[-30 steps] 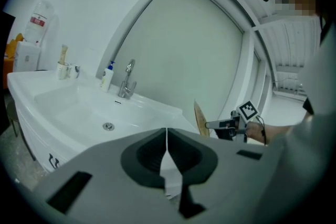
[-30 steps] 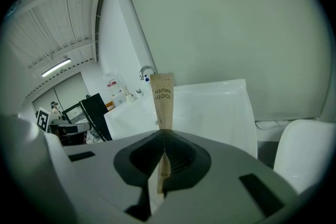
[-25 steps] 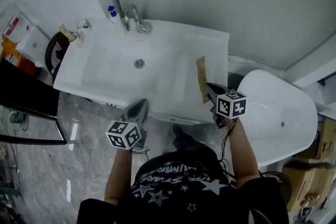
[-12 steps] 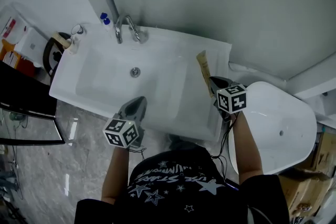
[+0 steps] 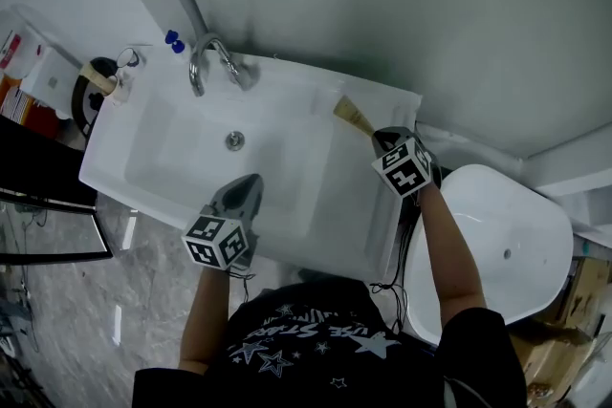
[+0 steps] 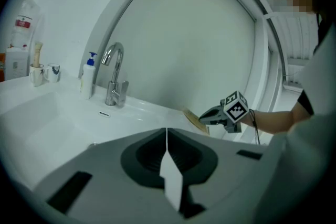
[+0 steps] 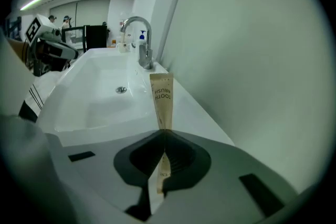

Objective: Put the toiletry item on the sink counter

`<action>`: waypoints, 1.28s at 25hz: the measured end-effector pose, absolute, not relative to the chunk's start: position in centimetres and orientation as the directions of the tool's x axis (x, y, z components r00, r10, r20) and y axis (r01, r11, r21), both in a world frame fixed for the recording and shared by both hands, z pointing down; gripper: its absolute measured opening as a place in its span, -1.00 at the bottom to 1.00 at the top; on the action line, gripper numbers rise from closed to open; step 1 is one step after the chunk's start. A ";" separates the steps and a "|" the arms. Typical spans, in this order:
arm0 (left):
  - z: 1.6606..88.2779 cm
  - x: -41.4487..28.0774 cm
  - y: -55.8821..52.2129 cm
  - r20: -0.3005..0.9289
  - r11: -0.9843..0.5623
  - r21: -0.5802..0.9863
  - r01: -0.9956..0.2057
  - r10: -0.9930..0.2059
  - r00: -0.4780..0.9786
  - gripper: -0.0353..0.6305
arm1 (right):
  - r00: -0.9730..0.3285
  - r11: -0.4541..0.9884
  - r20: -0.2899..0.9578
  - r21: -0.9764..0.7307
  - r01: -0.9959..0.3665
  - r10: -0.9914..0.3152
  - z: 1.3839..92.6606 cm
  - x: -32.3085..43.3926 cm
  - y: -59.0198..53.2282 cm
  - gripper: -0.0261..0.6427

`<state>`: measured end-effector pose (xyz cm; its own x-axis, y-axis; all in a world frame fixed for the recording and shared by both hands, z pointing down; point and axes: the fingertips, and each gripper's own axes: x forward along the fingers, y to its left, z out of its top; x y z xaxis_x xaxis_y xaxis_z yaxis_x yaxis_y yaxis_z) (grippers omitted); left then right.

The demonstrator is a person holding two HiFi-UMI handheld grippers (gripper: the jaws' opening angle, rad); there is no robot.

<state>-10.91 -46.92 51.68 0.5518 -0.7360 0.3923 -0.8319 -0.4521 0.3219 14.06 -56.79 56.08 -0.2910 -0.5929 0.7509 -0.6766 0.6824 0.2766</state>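
Observation:
A tan paper toothbrush packet [image 5: 354,117] sticks out of my right gripper [image 5: 375,137], which is shut on its lower end. It hangs over the white sink counter's [image 5: 368,196] back right part, near the wall. In the right gripper view the packet [image 7: 161,99] stands upright out of the closed jaws of the right gripper [image 7: 164,131]. My left gripper [image 5: 244,191] hovers over the basin's front edge. Its jaws meet in a thin line with nothing between them, as the left gripper view shows for the left gripper [image 6: 167,131]. That view also shows the packet [image 6: 195,120].
A chrome faucet [image 5: 206,62] stands at the back of the basin [image 5: 191,148], with a blue-capped pump bottle [image 5: 174,41] and a cup [image 5: 110,81] at the back left. A white tub [image 5: 497,253] sits to the right of the counter.
Both grippers have moved farther over the sink toward the wall. The right gripper has rolled, and the packet now points toward the back left instead of straight back.

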 end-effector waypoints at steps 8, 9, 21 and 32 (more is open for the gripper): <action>53.1 -10.3 -48.9 0.420 -0.421 0.330 -0.845 -0.736 0.531 -0.83 | -0.197 0.790 0.837 0.367 -0.492 -0.511 59.7 14.2 -61.0 -0.87; 53.3 -10.3 -49.0 0.425 -0.416 0.332 -0.847 -0.735 0.528 -0.83 | -0.189 0.796 0.841 0.372 -0.477 -0.506 60.1 14.1 -61.6 -0.88; 55.0 -11.3 -49.3 0.448 -0.354 0.330 -0.875 -0.758 0.475 -0.83 | -0.130 0.824 0.864 0.405 -0.396 -0.487 63.1 13.6 -64.9 -0.87; 55.5 -11.6 -48.6 0.457 -0.346 0.346 -0.872 -0.749 0.479 -0.83 | -0.118 0.794 0.831 0.463 -0.395 -0.543 63.7 13.6 -65.4 -0.58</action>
<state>-11.63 -48.61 55.50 0.4791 -0.7494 0.4570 -0.8719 -0.3462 0.3464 13.56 -65.44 63.67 -0.1176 -0.5430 0.8314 -0.3945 0.7939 0.4627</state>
